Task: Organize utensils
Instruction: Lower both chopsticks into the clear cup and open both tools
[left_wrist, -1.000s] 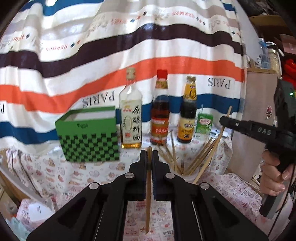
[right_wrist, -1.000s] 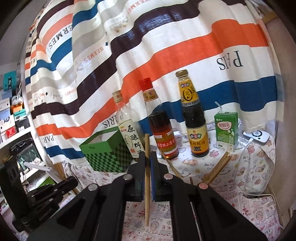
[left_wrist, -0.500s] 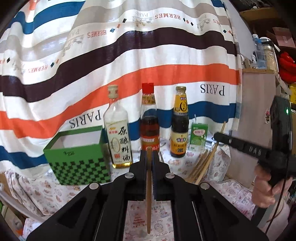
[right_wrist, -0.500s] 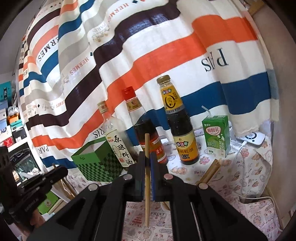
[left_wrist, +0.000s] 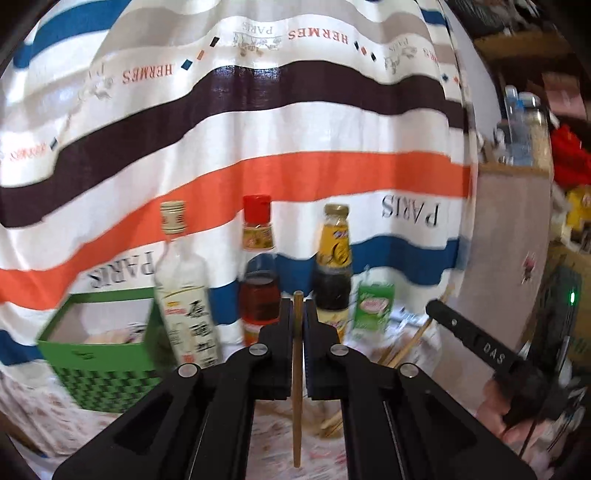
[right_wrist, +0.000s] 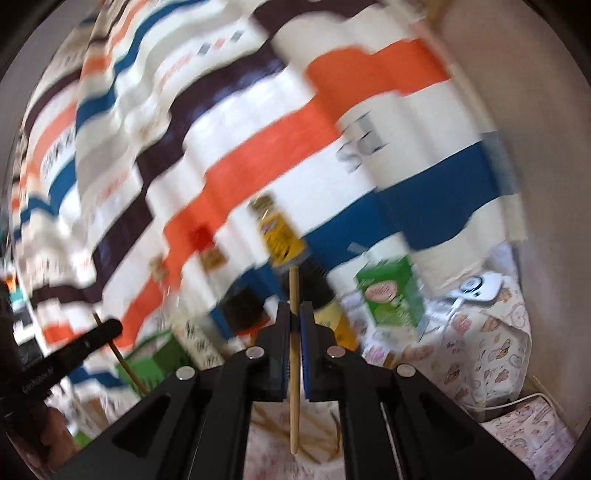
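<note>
Left wrist view: the left tool (left_wrist: 298, 314) is clamped on a wooden chopstick (left_wrist: 297, 387), which stands upright between the closed jaws, its top just above the tips and its lower end hanging below them. Beyond it, on the bench (left_wrist: 48, 417) with a patterned cloth, a green checkered box (left_wrist: 99, 369) stands open at the left. To its right stand a clear bottle (left_wrist: 184, 295), a red-capped bottle (left_wrist: 258, 288) and a dark sauce bottle (left_wrist: 332, 273) in a row, then a small green carton (left_wrist: 373, 306). Loose chopsticks (left_wrist: 402, 349) lie on the cloth near the carton. A striped curtain (left_wrist: 258, 147) hangs behind. At the right edge the right tool (left_wrist: 436, 308) reaches in, held by a hand (left_wrist: 506, 417).

Right wrist view: heavily blurred. The right tool (right_wrist: 294, 314) is closed on a second chopstick (right_wrist: 294, 369), upright between its blue pads (right_wrist: 305, 332). The sauce bottle (right_wrist: 280, 236) and the green carton (right_wrist: 388, 295) stand ahead, with the green box (right_wrist: 162, 354) lower left. More chopsticks (right_wrist: 314, 439) lie on the cloth below. At the left the left tool (right_wrist: 110, 328) enters, carrying its chopstick (right_wrist: 122, 362) at a slant.
</note>
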